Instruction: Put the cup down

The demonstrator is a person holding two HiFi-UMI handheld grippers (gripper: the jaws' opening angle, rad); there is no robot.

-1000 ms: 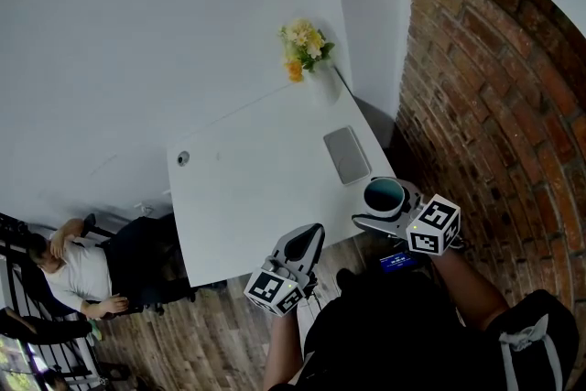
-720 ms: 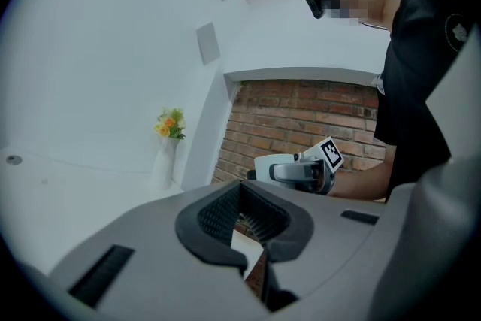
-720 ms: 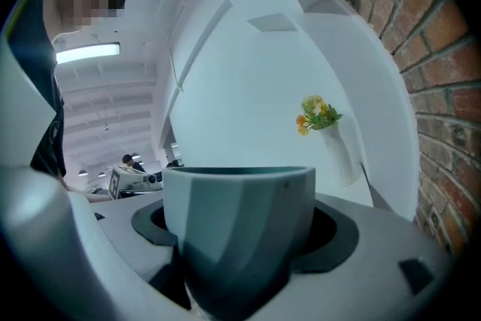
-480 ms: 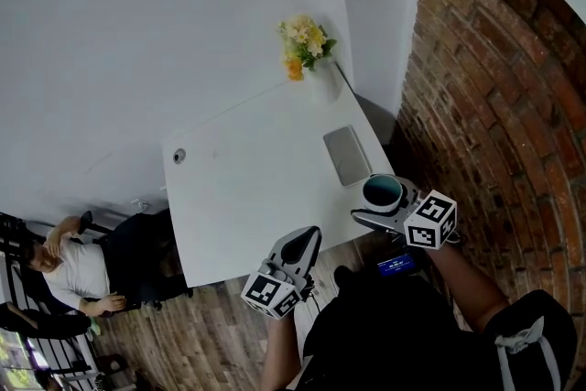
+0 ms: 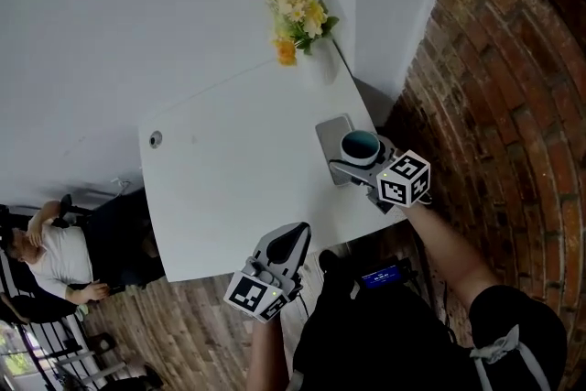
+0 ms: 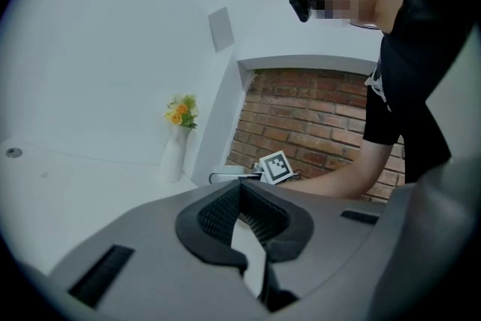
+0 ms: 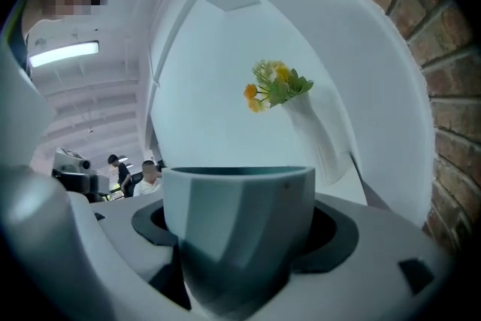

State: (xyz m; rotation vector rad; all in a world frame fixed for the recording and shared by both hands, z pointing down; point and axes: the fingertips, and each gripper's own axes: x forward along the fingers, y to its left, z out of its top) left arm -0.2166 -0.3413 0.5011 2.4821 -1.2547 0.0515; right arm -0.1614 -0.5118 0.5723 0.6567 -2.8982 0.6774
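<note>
The right gripper point(image 5: 352, 166) clamps the cup point(image 5: 360, 145) between its jaws, low on its wall. The cup is upright, mouth up, over the grey pad point(image 5: 330, 133) by the white worktop's point(image 5: 229, 179) right edge; I cannot tell whether it touches. The left gripper point(image 5: 291, 235) is at the near edge, jaws together and empty.

At the worktop point(image 5: 229, 197) there are 1 cup point(image 5: 360, 144), 1 vase point(image 5: 320, 69) of flowers, 1 grey pad point(image 5: 328, 135), 1 round grommet point(image 5: 156, 139), 1 left gripper point(image 5: 286, 239), 1 right gripper point(image 5: 357, 160), and 1 seated person point(image 5: 55, 256) beside it.
</note>
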